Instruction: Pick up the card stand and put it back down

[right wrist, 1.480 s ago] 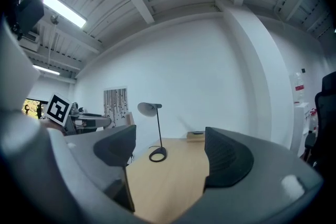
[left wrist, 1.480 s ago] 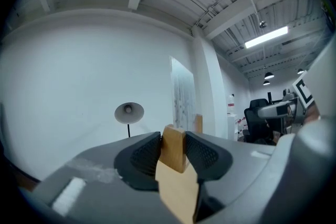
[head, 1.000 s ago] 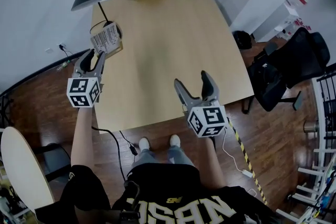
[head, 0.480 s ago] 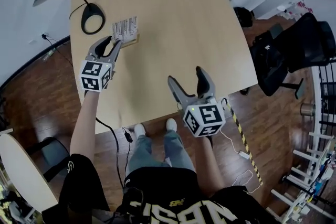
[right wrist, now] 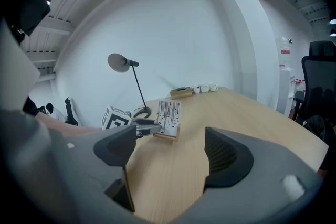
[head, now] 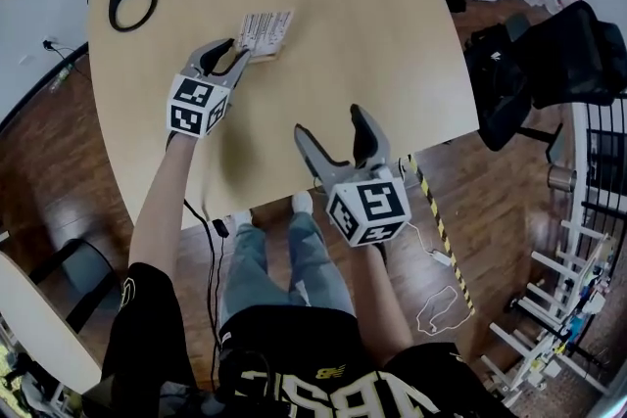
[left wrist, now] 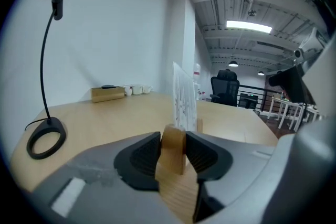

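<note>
Pinching the stand [head: 265, 31] by its wooden foot, the left gripper [head: 238, 51] has it upright, straight ahead between its pads; the right gripper [head: 329, 118], spread and empty, hangs well apart from it.

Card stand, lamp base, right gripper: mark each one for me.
Card stand [head: 266, 31]: head view, on the printed card's face.
Lamp base [left wrist: 44, 155]: left gripper view, on the ring's near rim.
Right gripper [head: 329, 120]: head view, midway between its open fingertips.
</note>
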{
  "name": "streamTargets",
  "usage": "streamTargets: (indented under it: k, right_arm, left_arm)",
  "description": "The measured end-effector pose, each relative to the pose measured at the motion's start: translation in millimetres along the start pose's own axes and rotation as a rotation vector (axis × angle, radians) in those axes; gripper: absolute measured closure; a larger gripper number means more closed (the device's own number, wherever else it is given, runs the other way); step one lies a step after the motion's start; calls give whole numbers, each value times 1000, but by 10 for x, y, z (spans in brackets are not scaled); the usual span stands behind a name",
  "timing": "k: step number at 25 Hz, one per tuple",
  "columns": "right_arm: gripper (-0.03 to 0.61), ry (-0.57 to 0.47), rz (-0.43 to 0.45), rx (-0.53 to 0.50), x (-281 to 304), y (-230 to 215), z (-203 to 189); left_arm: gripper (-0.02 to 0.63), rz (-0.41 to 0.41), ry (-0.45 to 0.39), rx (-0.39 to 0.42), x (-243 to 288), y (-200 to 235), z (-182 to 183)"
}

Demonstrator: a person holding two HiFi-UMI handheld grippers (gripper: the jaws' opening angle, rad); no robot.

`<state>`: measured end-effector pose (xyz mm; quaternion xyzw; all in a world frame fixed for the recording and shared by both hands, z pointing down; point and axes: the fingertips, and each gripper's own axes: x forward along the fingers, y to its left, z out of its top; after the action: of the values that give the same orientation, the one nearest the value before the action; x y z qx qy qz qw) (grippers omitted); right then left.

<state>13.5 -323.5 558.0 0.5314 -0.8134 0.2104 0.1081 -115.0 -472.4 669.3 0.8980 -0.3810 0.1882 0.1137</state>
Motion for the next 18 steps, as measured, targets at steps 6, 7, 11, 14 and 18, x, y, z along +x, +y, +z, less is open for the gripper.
streamTargets:
  k: [6, 7, 11, 14, 18]
  right_arm:
    - [170, 14, 8, -2, -76, 9, -257]
    - [170, 16, 10, 0, -95, 1, -257]
    - [170, 11, 26, 6, -193, -75, -170]
    - [170, -3, 49, 0, -309, -103, -151]
    - [170, -43, 96, -8, -487, -66, -49]
  left_arm:
    - [459, 1, 63, 43, 98, -116, -379]
    - [457, 7, 81, 51, 102, -120, -413]
    - [451, 48, 173, 41, 155, -96, -497]
    - [410, 103, 212, 11, 91, -114, -513]
    - [333, 175, 195, -23, -268, -265, -412]
